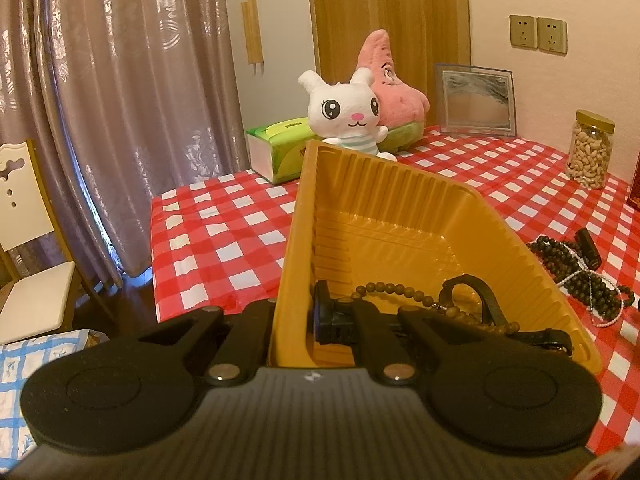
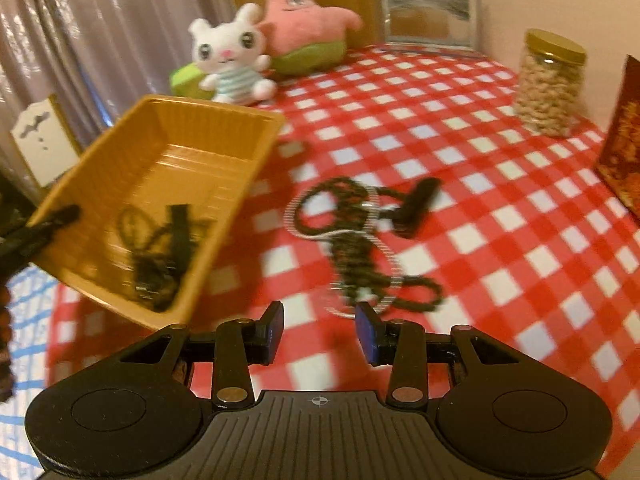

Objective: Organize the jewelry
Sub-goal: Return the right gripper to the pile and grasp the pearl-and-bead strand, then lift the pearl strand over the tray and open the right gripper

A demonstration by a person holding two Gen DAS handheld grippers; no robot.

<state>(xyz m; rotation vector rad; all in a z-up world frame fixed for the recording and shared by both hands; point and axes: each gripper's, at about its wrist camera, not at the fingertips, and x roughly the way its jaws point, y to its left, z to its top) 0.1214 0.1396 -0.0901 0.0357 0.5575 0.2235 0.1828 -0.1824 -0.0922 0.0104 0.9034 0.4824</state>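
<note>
My left gripper point(image 1: 294, 320) is shut on the near-left wall of the yellow plastic tray point(image 1: 400, 200) and holds it tilted up off the table; it also shows in the right wrist view point(image 2: 180, 136). Inside the tray lie a brown bead bracelet point(image 1: 400, 294) and a black strap point(image 1: 484, 300). A tangle of dark bead necklaces with a white pearl strand point(image 2: 352, 240) lies on the checked cloth to the tray's right, also in the left wrist view point(image 1: 580, 280). My right gripper point(image 2: 320, 330) is open and empty, just short of that tangle.
A red-and-white checked tablecloth point(image 2: 480, 200) covers the table. At the back stand a white bunny plush point(image 1: 348, 114), a pink star plush point(image 1: 392, 80), a tissue box point(image 1: 276, 148), a picture frame point(image 1: 476, 98) and a jar of nuts point(image 2: 550, 84). A red box point(image 2: 624, 136) stands at right. A chair point(image 1: 28, 240) stands left.
</note>
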